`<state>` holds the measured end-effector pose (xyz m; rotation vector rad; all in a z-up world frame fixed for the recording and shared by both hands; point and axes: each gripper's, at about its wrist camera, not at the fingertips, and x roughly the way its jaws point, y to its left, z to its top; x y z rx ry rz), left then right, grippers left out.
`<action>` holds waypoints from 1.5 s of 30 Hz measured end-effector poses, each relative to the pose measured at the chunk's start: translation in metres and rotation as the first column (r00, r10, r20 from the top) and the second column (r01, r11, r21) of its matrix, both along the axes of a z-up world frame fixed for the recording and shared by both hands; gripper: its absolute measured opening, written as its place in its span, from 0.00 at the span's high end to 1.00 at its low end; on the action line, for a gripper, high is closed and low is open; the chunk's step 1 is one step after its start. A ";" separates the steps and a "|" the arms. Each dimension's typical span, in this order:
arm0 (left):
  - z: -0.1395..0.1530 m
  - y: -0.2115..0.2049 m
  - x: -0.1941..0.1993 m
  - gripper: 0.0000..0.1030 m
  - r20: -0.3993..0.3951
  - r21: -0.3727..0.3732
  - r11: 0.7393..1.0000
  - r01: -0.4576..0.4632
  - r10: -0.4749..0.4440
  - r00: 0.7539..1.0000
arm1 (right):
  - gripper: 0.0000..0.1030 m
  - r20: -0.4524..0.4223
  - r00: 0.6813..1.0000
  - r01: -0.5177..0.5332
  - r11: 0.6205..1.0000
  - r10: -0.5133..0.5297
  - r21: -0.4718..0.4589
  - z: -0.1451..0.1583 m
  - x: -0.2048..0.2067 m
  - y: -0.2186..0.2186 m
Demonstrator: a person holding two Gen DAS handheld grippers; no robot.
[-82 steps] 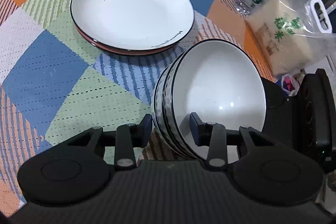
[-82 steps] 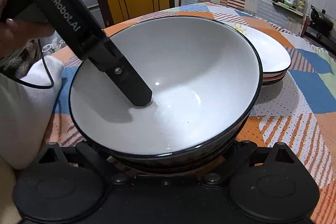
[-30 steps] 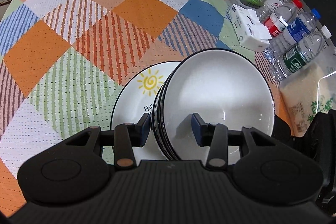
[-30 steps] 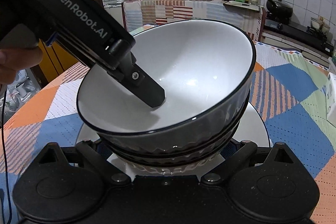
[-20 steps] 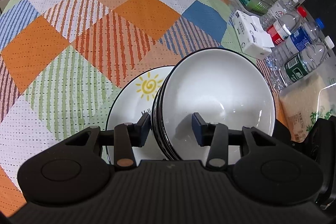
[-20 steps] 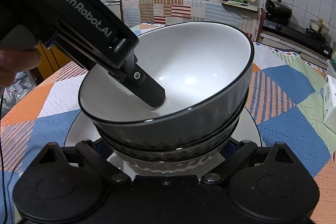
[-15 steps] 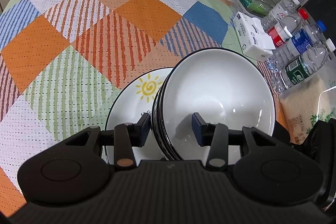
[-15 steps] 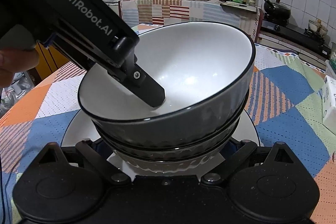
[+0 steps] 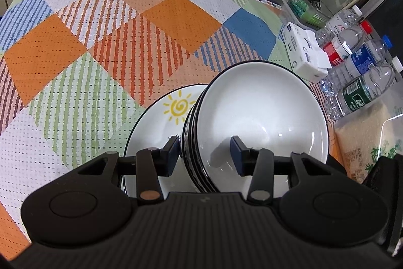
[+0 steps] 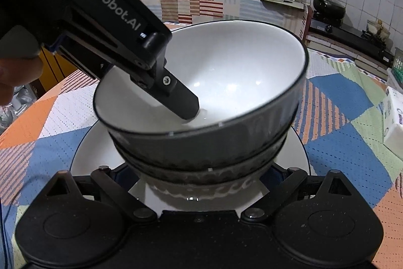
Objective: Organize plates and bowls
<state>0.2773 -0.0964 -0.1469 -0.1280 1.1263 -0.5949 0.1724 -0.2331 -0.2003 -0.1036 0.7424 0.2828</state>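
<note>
Fingers [image 9: 173, 151] of the left gripper [image 9: 205, 153] pinch the rim wall of a nested stack of bowls [image 9: 262, 122], one pad outside, one inside the top bowl. Seen from the left wrist, the stack hangs tilted over the sun-printed plate [image 9: 161, 122], having travelled from the open tablecloth [image 9: 100, 47] to directly above the plates in under three seconds, so the set-down looks close. About four dark rims can be counted in the stack. Four water bottles [image 9: 362, 90], a tissue pack [image 9: 304, 54] and a rice bag [image 9: 367, 140] line the table's right edge.

From the right wrist, the right gripper [image 10: 199, 173] cradles the stack's base with its fingers spread wide on either side; whether they press the base cannot be told. The bowls now sit lower than half a second ago, the foot seemingly just above or touching the plate. Two bowl walls show clearly here, a third is hinted below. One plate rim is visible; any beneath are hidden.
</note>
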 end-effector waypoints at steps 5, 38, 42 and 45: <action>0.007 0.004 -0.009 0.49 0.031 -0.014 0.999 -0.038 0.039 0.999 | 0.05 0.014 1.000 0.003 1.000 -0.002 -0.009 0.001 -0.014 -0.002; 0.152 0.058 -0.183 0.00 0.335 0.095 0.977 -0.191 0.149 0.930 | 0.03 0.037 0.937 0.348 0.937 -0.346 -0.032 0.159 -0.131 -0.028; 0.156 0.063 -0.201 0.00 0.389 0.162 0.962 -0.221 0.143 0.910 | 0.03 0.064 0.948 0.313 0.950 -0.313 0.006 0.179 -0.158 -0.021; 0.157 0.070 -0.209 0.00 0.376 0.145 0.968 -0.207 0.139 0.916 | 0.03 0.053 0.947 0.315 0.949 -0.317 0.029 0.188 -0.170 -0.017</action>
